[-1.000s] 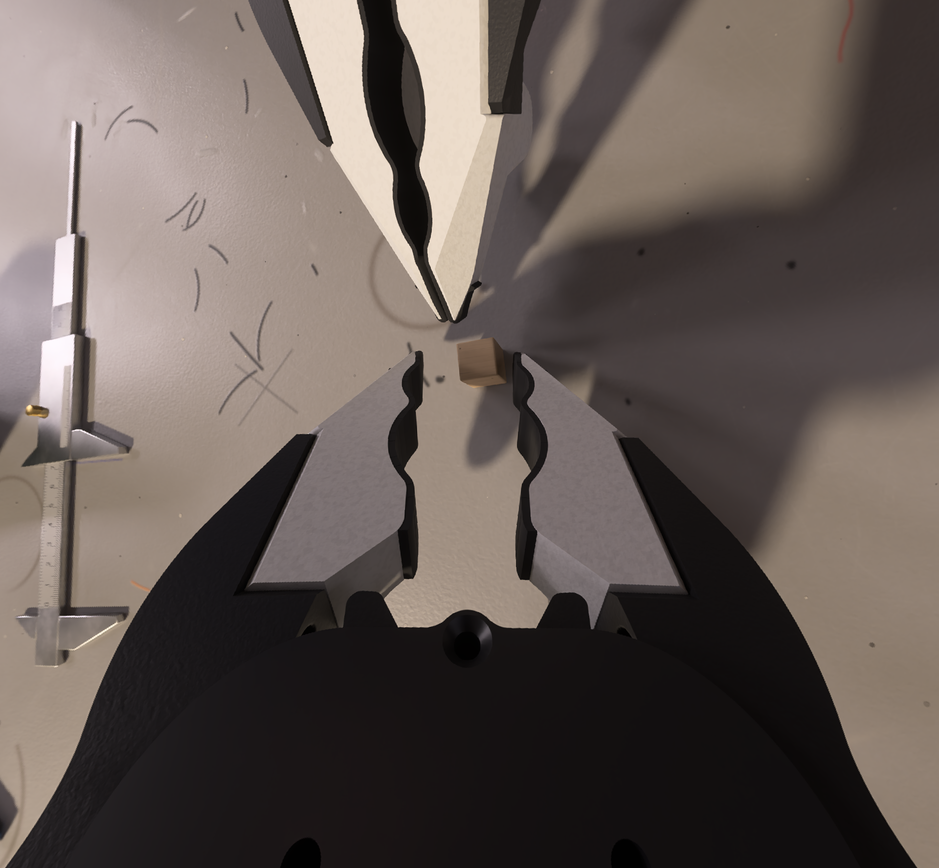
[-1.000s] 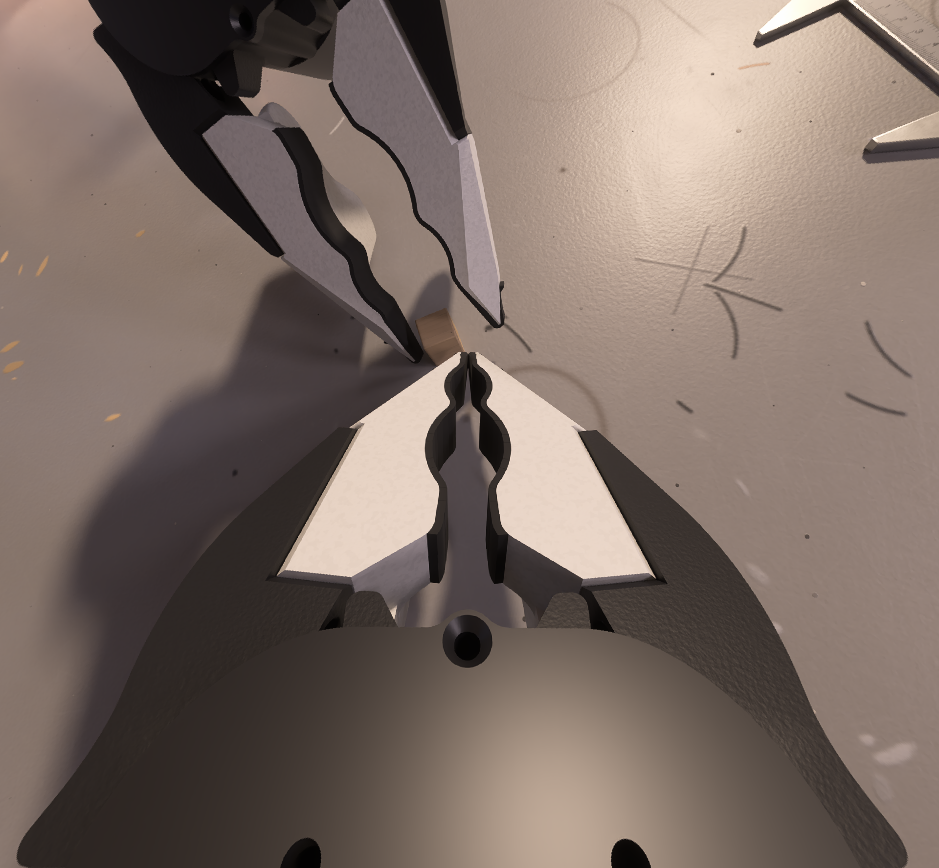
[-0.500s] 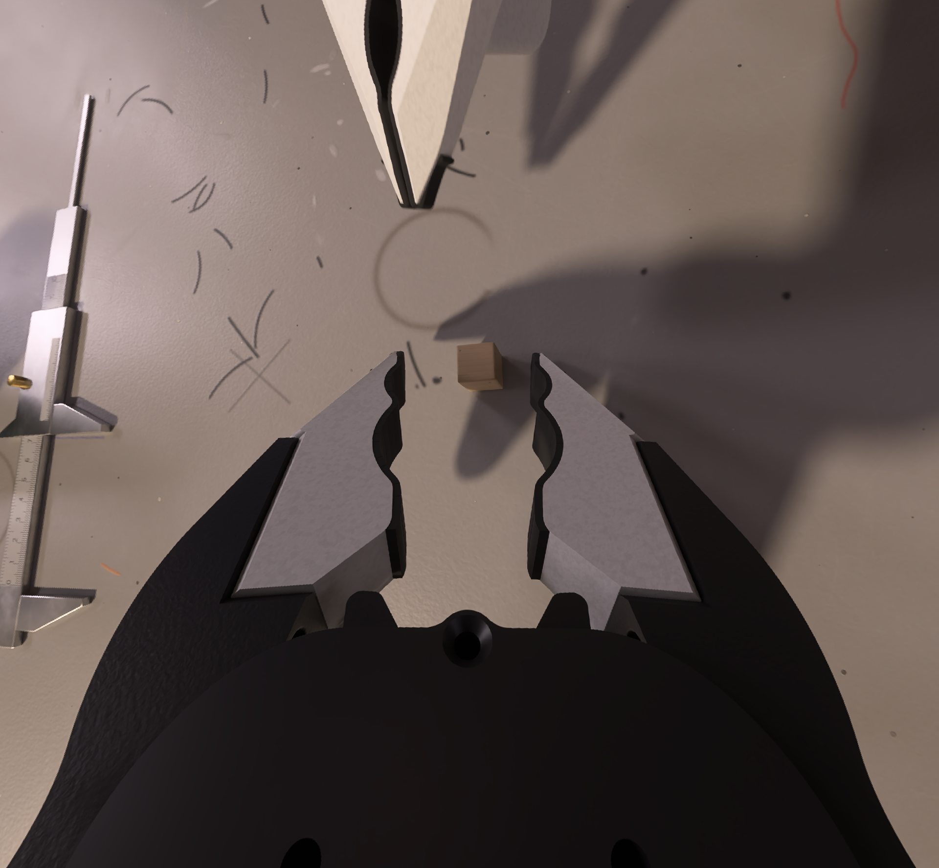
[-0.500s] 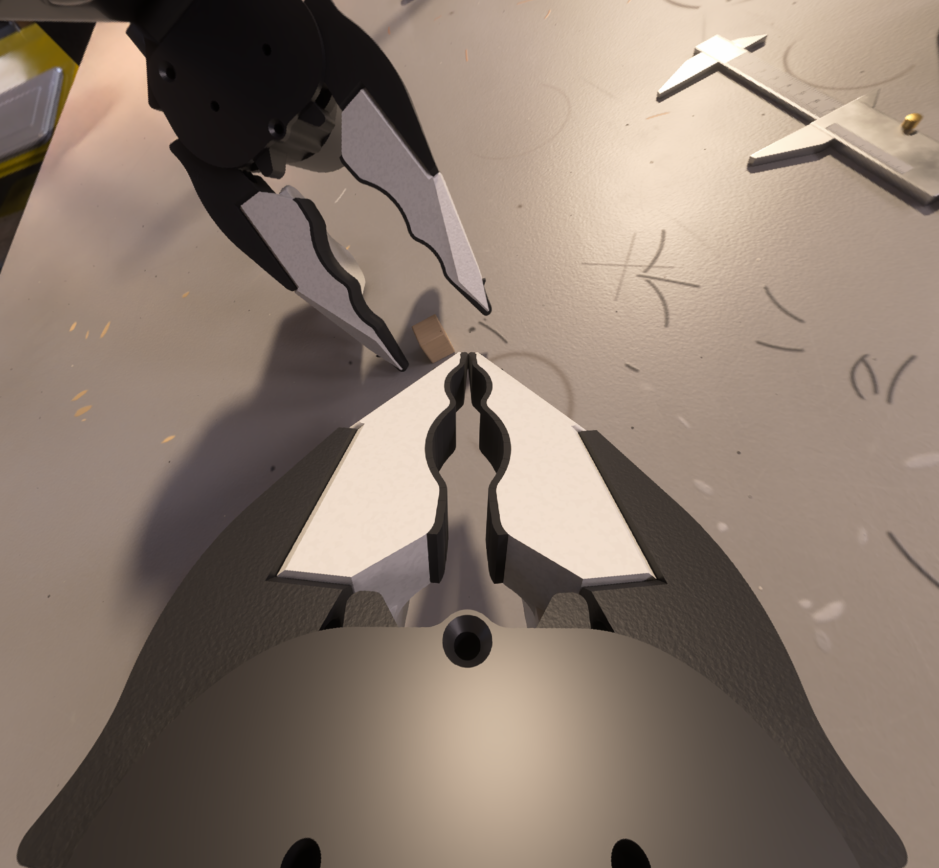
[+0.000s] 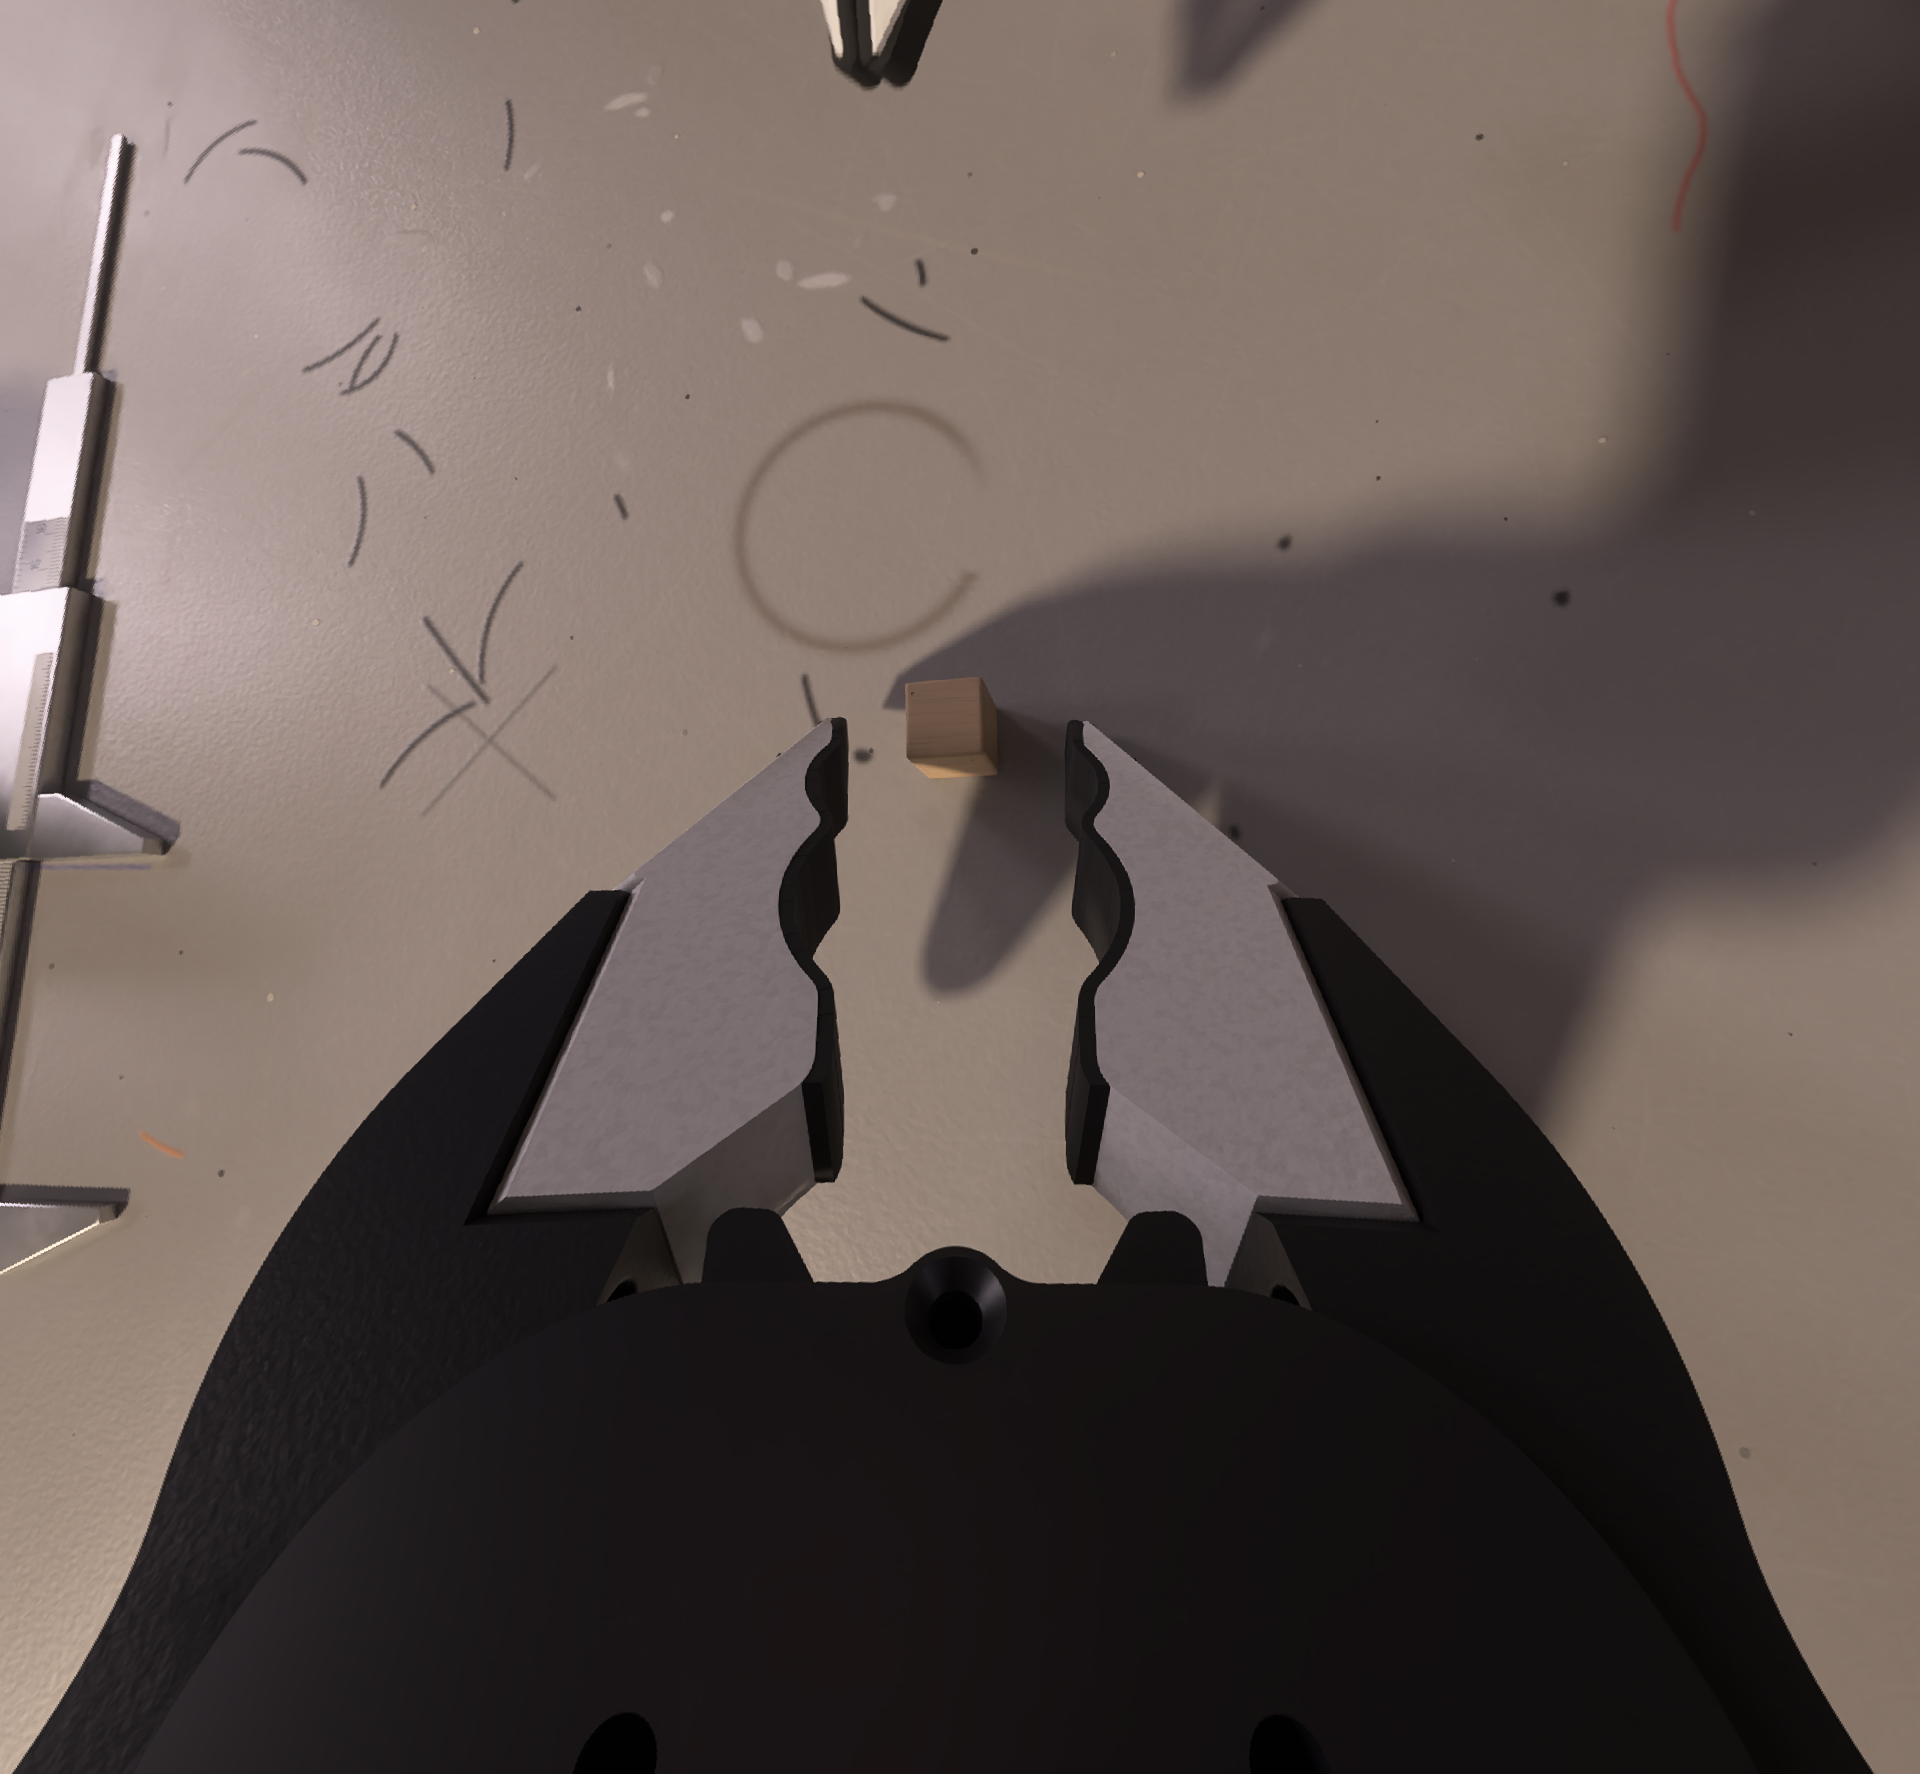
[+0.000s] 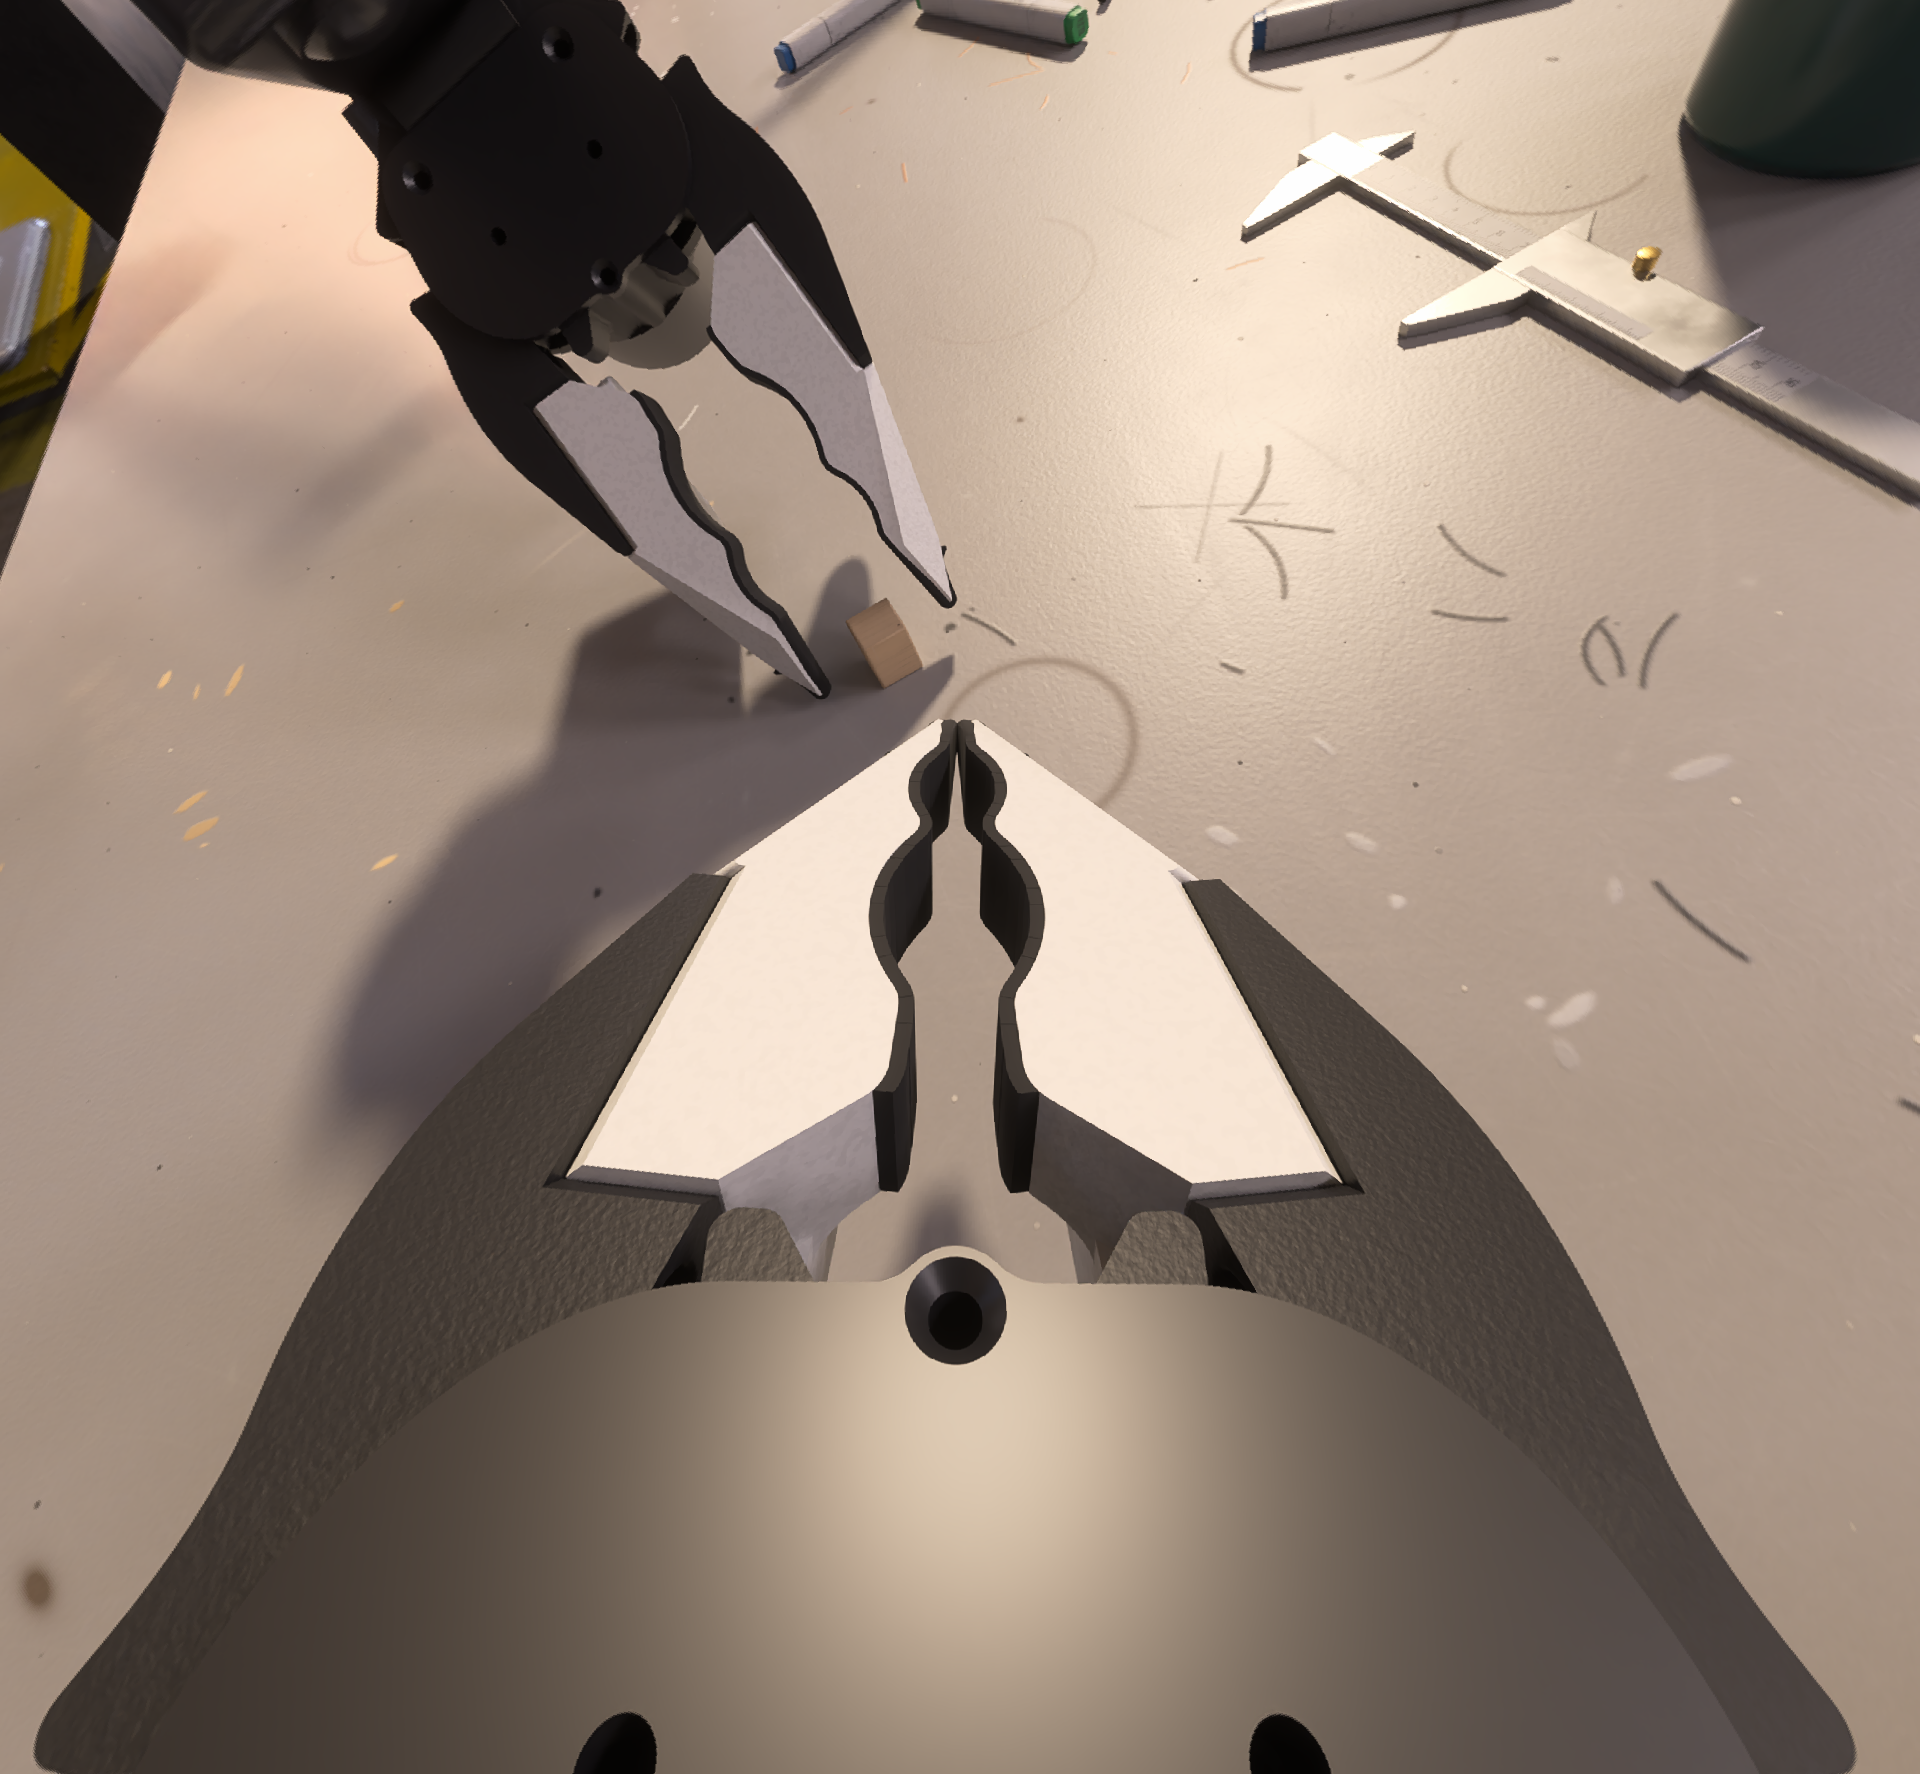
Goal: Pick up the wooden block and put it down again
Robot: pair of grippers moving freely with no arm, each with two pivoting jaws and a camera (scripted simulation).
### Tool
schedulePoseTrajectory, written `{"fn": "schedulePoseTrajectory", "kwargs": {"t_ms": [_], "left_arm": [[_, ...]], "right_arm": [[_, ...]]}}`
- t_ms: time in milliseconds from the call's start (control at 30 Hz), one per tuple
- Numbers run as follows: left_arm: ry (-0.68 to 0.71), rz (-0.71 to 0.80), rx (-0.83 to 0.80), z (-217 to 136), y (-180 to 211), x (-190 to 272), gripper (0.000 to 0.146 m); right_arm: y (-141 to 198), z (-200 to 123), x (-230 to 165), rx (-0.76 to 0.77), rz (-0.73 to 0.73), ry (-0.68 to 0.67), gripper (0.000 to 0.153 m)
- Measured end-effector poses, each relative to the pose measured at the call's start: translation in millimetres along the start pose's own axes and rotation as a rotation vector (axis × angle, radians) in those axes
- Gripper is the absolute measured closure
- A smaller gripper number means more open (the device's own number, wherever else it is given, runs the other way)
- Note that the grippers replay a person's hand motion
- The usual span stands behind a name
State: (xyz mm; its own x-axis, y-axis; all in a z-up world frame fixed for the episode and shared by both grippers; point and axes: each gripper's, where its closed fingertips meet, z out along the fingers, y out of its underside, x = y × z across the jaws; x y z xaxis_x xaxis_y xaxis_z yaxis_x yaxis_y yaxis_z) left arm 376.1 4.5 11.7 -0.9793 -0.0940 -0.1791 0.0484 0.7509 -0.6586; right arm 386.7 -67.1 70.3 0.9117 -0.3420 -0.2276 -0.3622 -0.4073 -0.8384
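A small wooden block (image 5: 948, 725) rests on the grey table, just beyond and between the fingertips of my left gripper (image 5: 956, 737), which is open and does not touch it. In the right wrist view the block (image 6: 883, 642) lies between the left gripper's (image 6: 883, 644) spread fingers. My right gripper (image 6: 954, 727) is shut and empty, drawn back from the block; its closed tips show at the top of the left wrist view (image 5: 873, 67).
A metal caliper (image 6: 1558, 290) lies at the right of the right wrist view and at the left edge of the left wrist view (image 5: 62, 633). Markers (image 6: 997, 10), a dark green container (image 6: 1818, 10) and small tools lie farther back.
My right gripper has pulled back and up away from the block, staying shut. My left gripper has opened a little wider and stays around the block, which has not moved.
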Motion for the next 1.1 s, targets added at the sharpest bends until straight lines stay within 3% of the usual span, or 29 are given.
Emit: {"fn": "schedulePoseTrajectory", "kwargs": {"t_ms": [400, 600, 933, 1100], "left_arm": [[-0.061, 0.006, -0.028, 3.6, -1.0, -3.8, 0.129], [-0.102, 0.046, -0.005, 2.5, -1.4, -5.5, 0.130], [-0.164, 0.129, 0.065, -2.1, -7.6, -4.0, 0.132], [-0.152, 0.125, 0.069, -0.3, -7.4, -6.2, 0.132]], "right_arm": [[0.3, -28.7, -5.3, 0.038, -0.002, 0.061, 0.153], [4.5, -40.6, -7.7, 0.053, 0.030, 0.078, 0.152], [6.6, -17.6, -20.7, 0.047, 0.175, 0.005, 0.131], [8.9, 1.1, -29.1, 0.022, 0.223, -0.047, 0.129]]}}
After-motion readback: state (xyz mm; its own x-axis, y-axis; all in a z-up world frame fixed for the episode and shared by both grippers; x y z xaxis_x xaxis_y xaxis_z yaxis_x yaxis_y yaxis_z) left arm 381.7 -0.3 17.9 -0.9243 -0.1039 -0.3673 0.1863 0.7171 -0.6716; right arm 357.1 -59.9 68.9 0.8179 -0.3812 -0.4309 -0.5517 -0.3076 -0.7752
